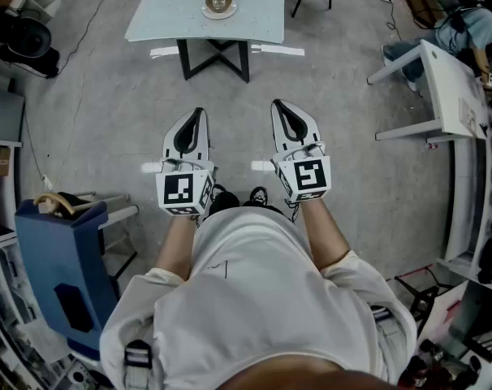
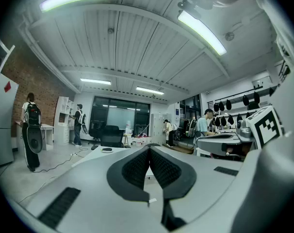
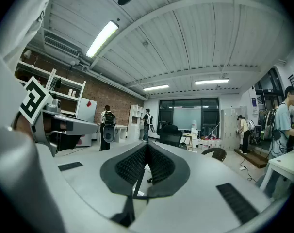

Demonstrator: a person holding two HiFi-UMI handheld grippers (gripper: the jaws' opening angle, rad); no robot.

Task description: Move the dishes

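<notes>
Concrete floor (image 1: 100,112) lies between us and the bench (image 1: 169,15), where the dishes (image 1: 219,6) sit well ahead. The left gripper (image 1: 199,114) and right gripper (image 1: 277,104) are both clenched on nothing and held level. We recommend stepping close first, then spreading one gripper's jaws before reaching.

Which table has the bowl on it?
The pale table with black legs, straight ahead. The bowl sits on a small plate there. The white table off to the right shows no bowl.

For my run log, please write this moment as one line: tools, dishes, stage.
left tool: shut, empty | right tool: shut, empty | bowl: on table, untouched | stage: not started
</notes>
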